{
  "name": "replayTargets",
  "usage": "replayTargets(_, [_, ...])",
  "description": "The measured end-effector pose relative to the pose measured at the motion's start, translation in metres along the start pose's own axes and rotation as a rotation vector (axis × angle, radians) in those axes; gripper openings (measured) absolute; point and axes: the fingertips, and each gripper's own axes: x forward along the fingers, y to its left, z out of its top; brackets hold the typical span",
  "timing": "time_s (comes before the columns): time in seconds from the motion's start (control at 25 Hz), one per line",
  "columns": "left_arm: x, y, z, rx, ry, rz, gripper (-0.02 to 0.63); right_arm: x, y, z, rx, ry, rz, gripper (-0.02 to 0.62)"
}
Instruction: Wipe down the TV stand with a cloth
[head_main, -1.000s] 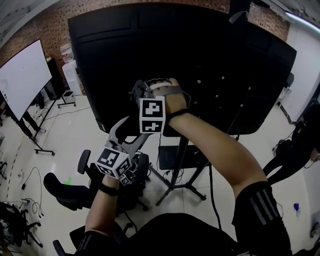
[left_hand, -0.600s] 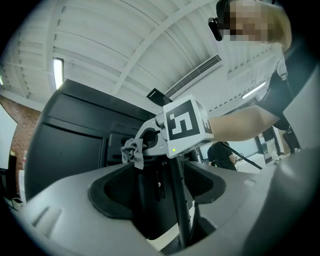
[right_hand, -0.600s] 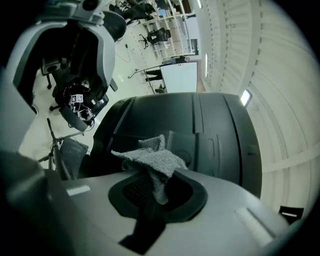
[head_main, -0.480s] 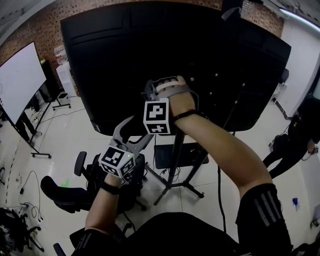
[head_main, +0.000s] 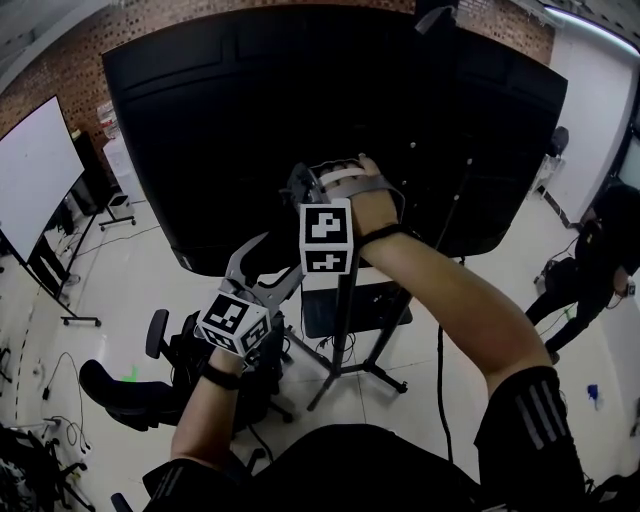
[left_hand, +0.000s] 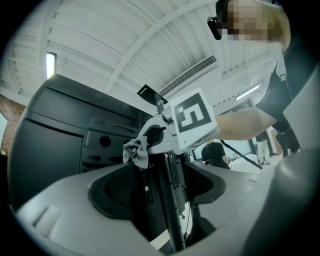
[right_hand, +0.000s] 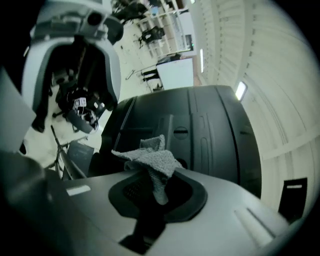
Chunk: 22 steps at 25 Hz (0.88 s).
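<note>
The TV's black back panel (head_main: 300, 110) fills the top of the head view, carried on a stand with a dark pole (head_main: 345, 330) and splayed legs (head_main: 385, 375). My right gripper (head_main: 303, 185) is raised against the panel's lower part, shut on a small grey cloth (right_hand: 150, 160). From the left gripper view the same cloth (left_hand: 137, 153) hangs bunched at the right gripper's tips, close to the panel. My left gripper (head_main: 262, 272) is lower and stands open, holding nothing. The stand pole (left_hand: 172, 200) runs up between its jaws.
A black shelf (head_main: 335, 310) sits on the stand below the TV. Office chairs (head_main: 125, 385) stand on the floor at the lower left. A whiteboard on wheels (head_main: 35, 170) is at the far left, and a person (head_main: 590, 265) is at the right.
My right gripper with the cloth has shifted slightly to the right along the TV's back. The left gripper has barely moved.
</note>
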Motion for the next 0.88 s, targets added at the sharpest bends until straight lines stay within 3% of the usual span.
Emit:
replayTargets(0.2, [0.006,-0.010,0.009,0.013,-0.006,-0.011,0.337,-0.055,-0.013,-0.008,0.235,-0.236,-0.043,0.052])
replayTargets(0.28, [0.011,-0.015,0.014,0.025,-0.015,-0.016,0.337,-0.069,-0.020,-0.022,0.257,-0.271,-0.074,0.052])
replayTargets(0.4, [0.018,-0.022,0.022,0.041,-0.025,-0.021,0.337,-0.080,-0.030,-0.052,0.258,-0.257,-0.135,0.052])
replayTargets(0.68, [0.039,-0.040,0.040,0.075,-0.041,-0.029,0.337,-0.100,-0.072,-0.112,0.418,-0.272,-0.188,0.055])
replayTargets(0.88, [0.051,-0.042,0.046,0.091,-0.044,-0.007,0.337,-0.083,-0.081,-0.140,0.320,-0.184,-0.206,0.055])
